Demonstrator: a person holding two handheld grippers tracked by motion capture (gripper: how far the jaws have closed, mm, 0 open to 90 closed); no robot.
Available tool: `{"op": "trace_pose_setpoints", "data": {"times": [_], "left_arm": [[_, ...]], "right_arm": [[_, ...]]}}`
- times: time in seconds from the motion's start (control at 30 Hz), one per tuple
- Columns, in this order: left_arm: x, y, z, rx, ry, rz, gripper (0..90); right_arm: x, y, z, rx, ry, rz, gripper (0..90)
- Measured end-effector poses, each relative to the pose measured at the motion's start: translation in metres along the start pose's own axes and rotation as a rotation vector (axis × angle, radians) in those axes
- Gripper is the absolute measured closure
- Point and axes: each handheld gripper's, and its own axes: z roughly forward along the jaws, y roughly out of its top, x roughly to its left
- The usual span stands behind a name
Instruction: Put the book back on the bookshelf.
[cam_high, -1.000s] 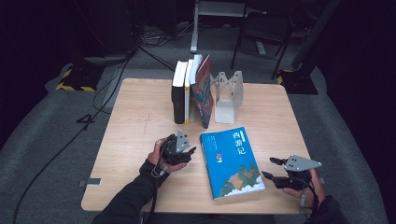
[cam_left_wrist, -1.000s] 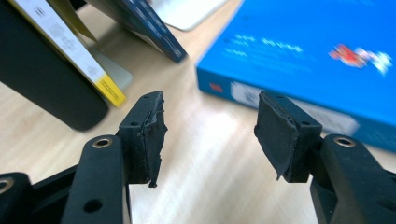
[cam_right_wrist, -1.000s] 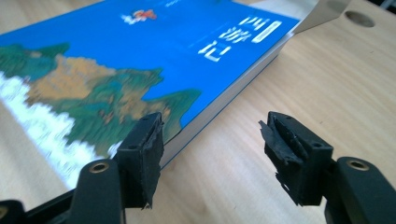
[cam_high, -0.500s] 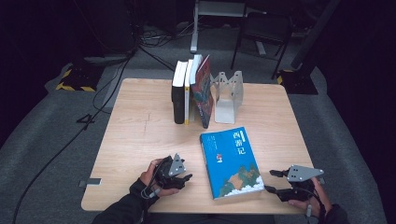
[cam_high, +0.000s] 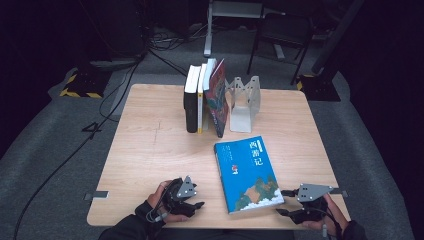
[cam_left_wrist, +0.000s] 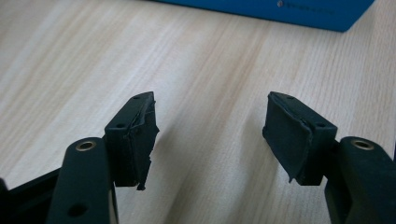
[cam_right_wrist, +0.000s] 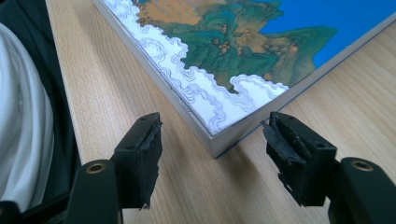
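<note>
- Right gripper (cam_high: 284, 202): at 5 o'clock on the table (cam_high: 150, 150), held low by the right hand (cam_high: 325, 217). Jaws parted and empty, levelled at the near right corner of the blue book; in the right gripper view the corner sits just ahead of the gap, between the two pads and touching neither. Likely lined up so for a pinch at the corner.
- Left gripper (cam_high: 195, 200): at 7 o'clock, in the left hand (cam_high: 162, 202), tips turned toward the book. Its jaws have just been opening and stand apart with bare wood between them; nothing held.
- Blue book (cam_high: 248, 172): lying flat, cover up, just right of centre toward the near edge, between the two grippers. Its spine edge crosses the top of the left gripper view (cam_left_wrist: 280, 11).
- Upright books (cam_high: 205, 97): a row at 12 o'clock, the outermost leaning, just beside a metal bookend (cam_high: 244, 102). The flat book is probably meant for this row.
- Hard to make out: spine titles are too small to read; the book's underside is hidden; whether the leaning book touches the bookend cannot be told.
</note>
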Motion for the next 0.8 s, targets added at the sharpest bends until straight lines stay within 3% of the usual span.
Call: {"op": "trace_pose_setpoints", "data": {"times": [0.17,0.37,0.53,0.63,0.8], "left_arm": [[0.007,0.0,0.003,-0.016,-0.027,-0.026,33.4],[0.02,-0.002,0.005,-0.033,-0.014,-0.048,30.9],[0.02,-0.002,0.005,-0.034,-0.011,-0.052,30.3],[0.02,-0.004,0.006,-0.046,-0.014,-0.054,30.2],[0.02,-0.004,0.006,-0.047,-0.017,-0.05,28.7]], "right_arm": [[0.001,0.001,0.007,0.016,-0.015,-0.016,35.5],[0.001,0.001,0.007,0.016,-0.013,-0.01,36.3],[0.002,0.002,0.007,0.023,-0.03,-0.023,37.6],[0.005,0.003,0.008,0.038,-0.048,-0.063,37.8],[0.004,0.003,0.008,0.034,-0.044,-0.058,39.0]]}}
